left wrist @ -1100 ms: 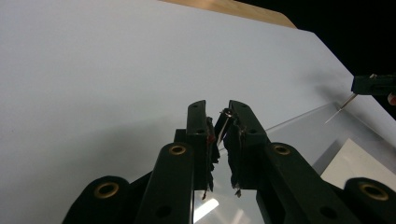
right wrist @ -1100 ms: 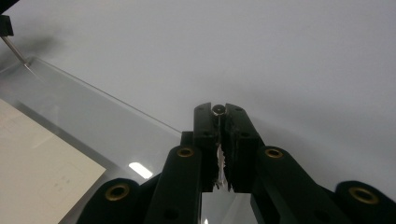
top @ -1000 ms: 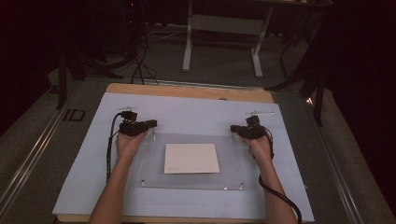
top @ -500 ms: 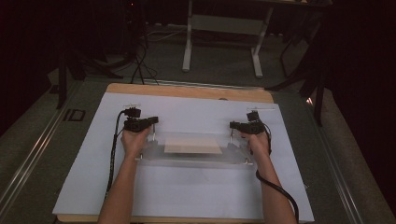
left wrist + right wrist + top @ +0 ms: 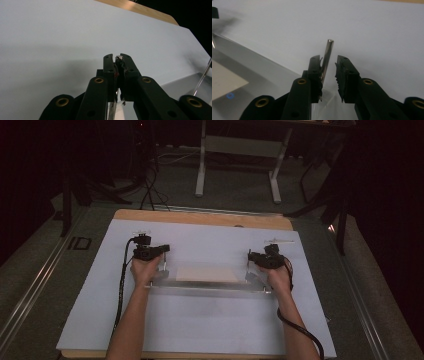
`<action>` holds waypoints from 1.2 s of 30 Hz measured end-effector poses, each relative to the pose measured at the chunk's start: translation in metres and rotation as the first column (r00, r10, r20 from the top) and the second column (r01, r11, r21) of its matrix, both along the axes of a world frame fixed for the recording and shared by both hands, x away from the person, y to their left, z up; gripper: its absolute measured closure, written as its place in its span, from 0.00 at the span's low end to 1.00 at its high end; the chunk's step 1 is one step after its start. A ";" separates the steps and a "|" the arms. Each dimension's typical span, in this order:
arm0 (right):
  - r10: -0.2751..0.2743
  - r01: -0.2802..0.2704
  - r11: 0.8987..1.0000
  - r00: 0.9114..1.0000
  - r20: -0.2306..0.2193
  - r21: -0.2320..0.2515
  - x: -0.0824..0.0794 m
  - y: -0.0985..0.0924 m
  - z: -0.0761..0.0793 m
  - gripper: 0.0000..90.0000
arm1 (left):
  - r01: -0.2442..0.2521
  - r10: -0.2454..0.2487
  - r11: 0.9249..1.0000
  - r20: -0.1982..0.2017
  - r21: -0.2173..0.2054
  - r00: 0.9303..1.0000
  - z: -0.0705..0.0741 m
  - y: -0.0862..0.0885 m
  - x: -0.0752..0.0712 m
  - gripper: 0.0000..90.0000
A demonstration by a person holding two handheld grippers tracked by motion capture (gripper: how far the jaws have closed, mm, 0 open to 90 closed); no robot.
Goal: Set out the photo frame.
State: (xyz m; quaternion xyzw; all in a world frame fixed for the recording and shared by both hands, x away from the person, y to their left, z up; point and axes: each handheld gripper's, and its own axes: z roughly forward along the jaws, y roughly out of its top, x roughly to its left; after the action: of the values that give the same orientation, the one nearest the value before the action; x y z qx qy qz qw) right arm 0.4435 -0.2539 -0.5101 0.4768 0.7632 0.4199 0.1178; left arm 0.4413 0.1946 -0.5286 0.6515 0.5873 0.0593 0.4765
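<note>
On the pale blue sheet covering the wooden table: clear acrylic plate with short metal corner pins, tilted up along its far edge, near edge toward the person. Cream rectangular paper under or within the plate, between the two hands.

Left gripper, black, two-jaw, hand-held: at the plate's far left corner. Jaws closed to a narrow slit in the left gripper view, clamped on the left metal pin, whose rounded tip protrudes just above the jaw tips. Left gripper pointed across the blue sheet toward the table's wooden far edge. Edge of the clear plate visible at lower right of that view.

Right gripper, black, two-jaw, hand-held: at the plate's far right corner. Jaws have just been opening, now narrowly apart in the right gripper view. Right metal pin, slim and cylindrical, upright between the jaws, resting against the left-hand jaw, clear of the right-hand jaw. Right gripper above the plate's corner; cream paper with a small blue ring mark at lower left of that view.

Black cable trailing from the right gripper past the forearm toward the table's near edge.
</note>
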 end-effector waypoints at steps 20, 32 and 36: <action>0.075 -0.058 0.995 0.971 0.226 -0.080 -0.053 -0.015 0.021 0.72 | 0.000 0.000 1.000 -0.014 -0.015 1.000 0.000 0.001 0.002 0.94; 0.106 -0.079 0.991 0.961 0.256 -0.112 -0.072 -0.024 0.022 0.74 | -0.004 0.003 1.000 -0.027 -0.017 1.000 0.000 0.000 0.003 0.94; 0.114 -0.086 0.989 0.962 0.249 -0.117 -0.076 -0.028 0.017 0.74 | -0.004 0.004 1.000 -0.028 -0.016 1.000 0.000 0.000 0.003 0.94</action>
State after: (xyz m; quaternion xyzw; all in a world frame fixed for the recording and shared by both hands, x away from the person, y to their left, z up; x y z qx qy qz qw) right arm 0.3677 -0.2823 -0.4930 0.3728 0.7859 0.4424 0.2186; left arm 0.4442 0.1950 -0.5285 0.6472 0.5956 0.0463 0.4736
